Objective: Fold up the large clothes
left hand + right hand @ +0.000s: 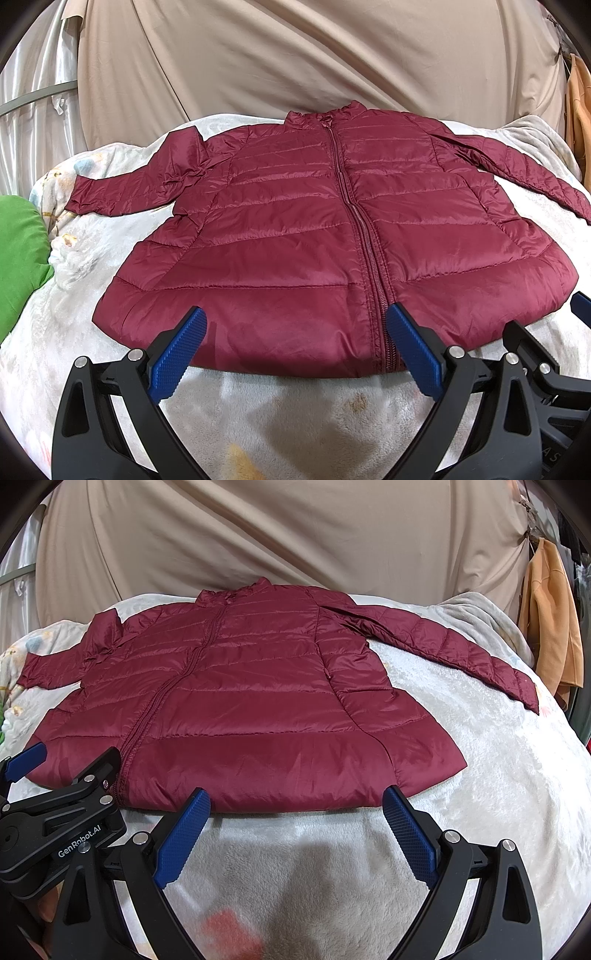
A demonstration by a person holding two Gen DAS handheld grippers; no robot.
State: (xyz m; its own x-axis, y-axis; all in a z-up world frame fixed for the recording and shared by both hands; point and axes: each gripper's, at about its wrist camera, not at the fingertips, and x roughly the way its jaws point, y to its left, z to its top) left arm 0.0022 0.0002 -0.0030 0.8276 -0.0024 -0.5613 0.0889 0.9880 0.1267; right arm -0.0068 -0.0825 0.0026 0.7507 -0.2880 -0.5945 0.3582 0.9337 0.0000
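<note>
- Draped beige cloth (295, 62) fills the upper frame as a backdrop, and a pale fleece blanket (280, 413) covers the work surface below it, giving a soft, plain bed for folding.
- At the left edge of the left wrist view a green cushion (18, 258) sits clear of the work.
- Spread front-up across the middle of both views lies the maroon puffer jacket (295, 236), zipped shut, collar at the top, hem nearest the cameras; both sleeves are laid outward, which I judge readies it for the first fold.
- Low in that view the left gripper (295, 325) has its jaws wide apart, empty, over the hem left of the zipper (354, 206).
- Low in the right wrist view the right gripper (297, 805) is likewise spread and empty, just at the hem's right half.
- An orange garment (554, 627) hangs at the upper right.
</note>
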